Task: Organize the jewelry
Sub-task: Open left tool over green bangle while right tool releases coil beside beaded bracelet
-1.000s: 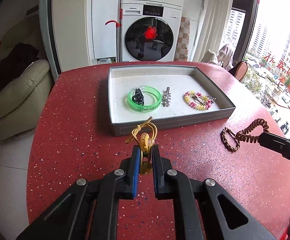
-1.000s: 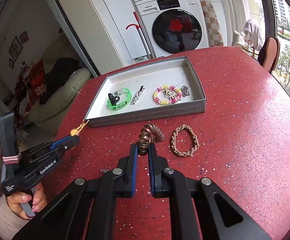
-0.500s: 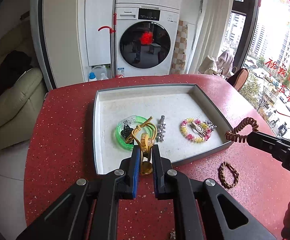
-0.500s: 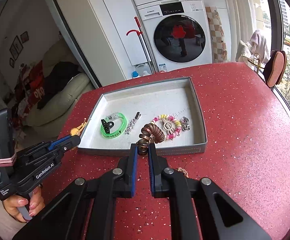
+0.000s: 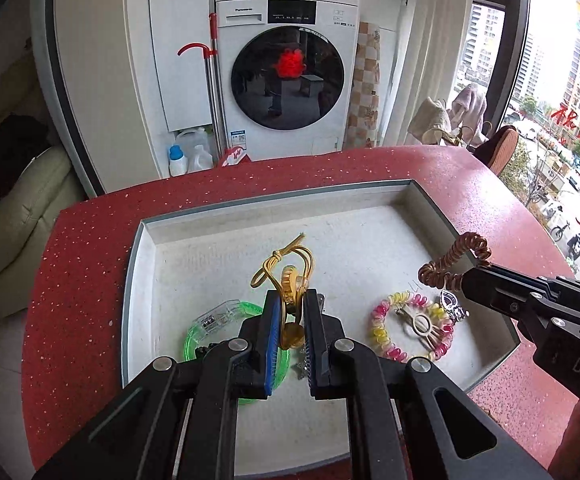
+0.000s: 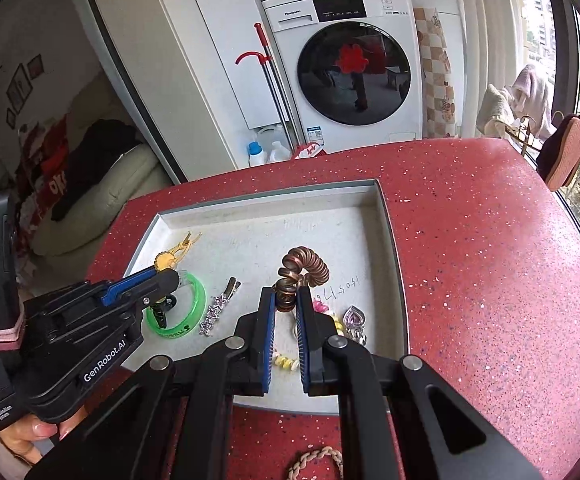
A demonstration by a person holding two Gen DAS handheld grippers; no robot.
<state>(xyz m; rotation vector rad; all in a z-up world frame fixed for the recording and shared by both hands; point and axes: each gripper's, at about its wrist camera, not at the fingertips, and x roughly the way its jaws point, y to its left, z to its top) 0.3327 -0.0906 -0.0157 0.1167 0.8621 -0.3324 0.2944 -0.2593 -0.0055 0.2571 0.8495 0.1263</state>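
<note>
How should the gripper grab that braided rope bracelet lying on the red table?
Pinch one side of the braided rope bracelet across its cord, coming straight down from above. It seems to lie flat as an open ring on the red table, so one finger can probably drop inside the loop.

Both grippers are matte black plastic. The left gripper has two angular fingers lined with ribbed blue pads, each arm pinned by a round silver screw and cut with a slot-shaped opening. The right gripper is built alike. In the right wrist view, at 8 o'clock, the left gripper's body carries white "GenRobot.AI" lettering, a small white label, and pink bands round its upright handle.
</note>
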